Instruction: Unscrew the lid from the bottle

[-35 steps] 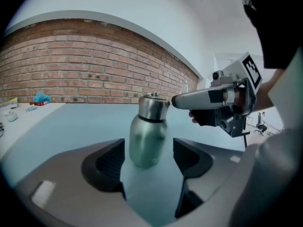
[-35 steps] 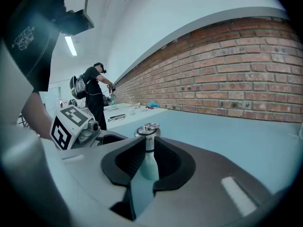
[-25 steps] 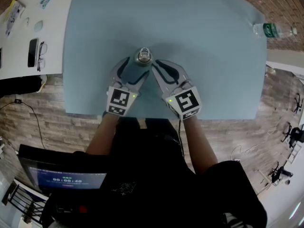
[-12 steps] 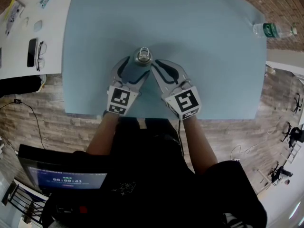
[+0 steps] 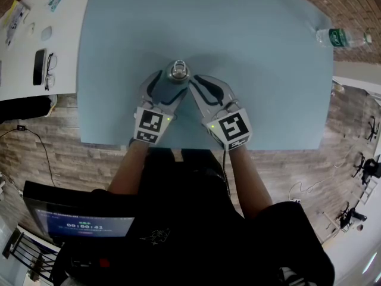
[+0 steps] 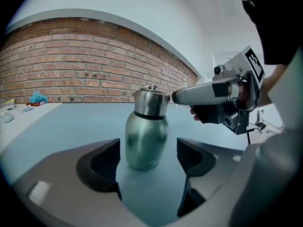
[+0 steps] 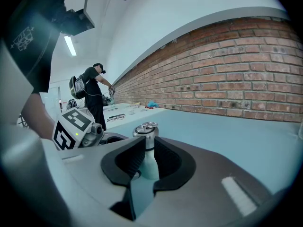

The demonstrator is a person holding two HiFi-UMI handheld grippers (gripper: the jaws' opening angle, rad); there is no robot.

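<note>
A green metal bottle with a steel lid stands upright on the blue table, near its front edge. My left gripper is open. The bottle's body stands between its pads, and a sliver of table shows on each side. My right gripper comes in from the right at lid height. Its jaws stand only a narrow gap apart, and their tips stop at the lid's side. In the right gripper view the lid rises just beyond the jaws, wider than the gap between them.
A plastic water bottle lies at the table's far right corner. A white side table at the left holds a phone and glasses. A laptop screen sits below left. A person stands far back by the brick wall.
</note>
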